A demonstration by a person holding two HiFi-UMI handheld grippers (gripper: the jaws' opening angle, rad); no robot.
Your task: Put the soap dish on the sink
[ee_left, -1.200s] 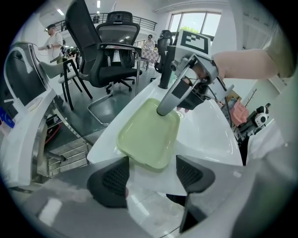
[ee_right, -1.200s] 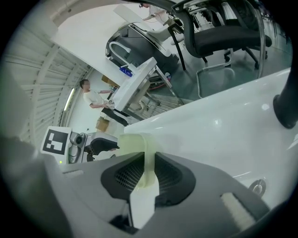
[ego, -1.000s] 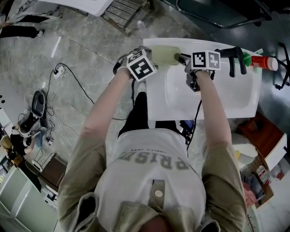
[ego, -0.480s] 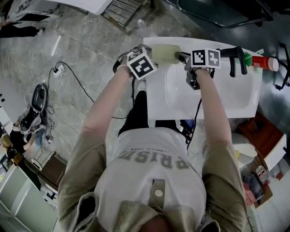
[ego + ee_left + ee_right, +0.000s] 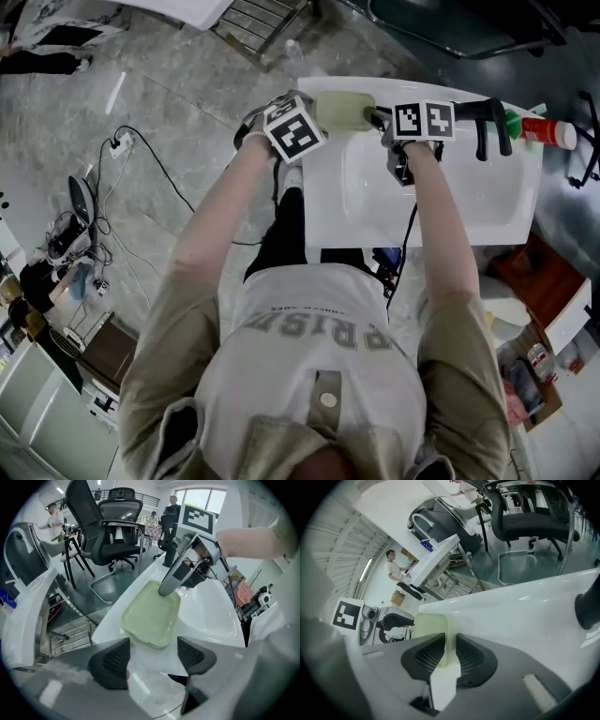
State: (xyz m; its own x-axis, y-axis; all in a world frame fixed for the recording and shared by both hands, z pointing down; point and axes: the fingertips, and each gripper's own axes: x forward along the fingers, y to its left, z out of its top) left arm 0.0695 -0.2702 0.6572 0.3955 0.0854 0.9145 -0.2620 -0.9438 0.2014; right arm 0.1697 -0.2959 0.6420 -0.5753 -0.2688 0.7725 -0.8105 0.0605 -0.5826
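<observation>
The pale green soap dish (image 5: 339, 112) rests on the far left corner of the white sink (image 5: 469, 202), on its flat rim. My right gripper (image 5: 377, 118) reaches in from the right. Its jaws are opening, with the dish's right rim (image 5: 440, 634) still pinched between the pads. In the left gripper view the dish (image 5: 152, 613) lies flat just ahead, with the right gripper (image 5: 166, 590) on its far edge. My left gripper (image 5: 152, 660) hovers open at the near left of the dish and holds nothing.
A black faucet (image 5: 483, 127) stands at the back of the sink, with a red bottle (image 5: 544, 129) with a green cap to its right. The basin (image 5: 211, 616) drops away right of the dish. A black office chair (image 5: 110, 531) stands behind the sink. Cables (image 5: 141, 150) lie on the floor at the left.
The right gripper has turned slightly on the dish's rim. The dish and the left gripper have stayed where they were.
</observation>
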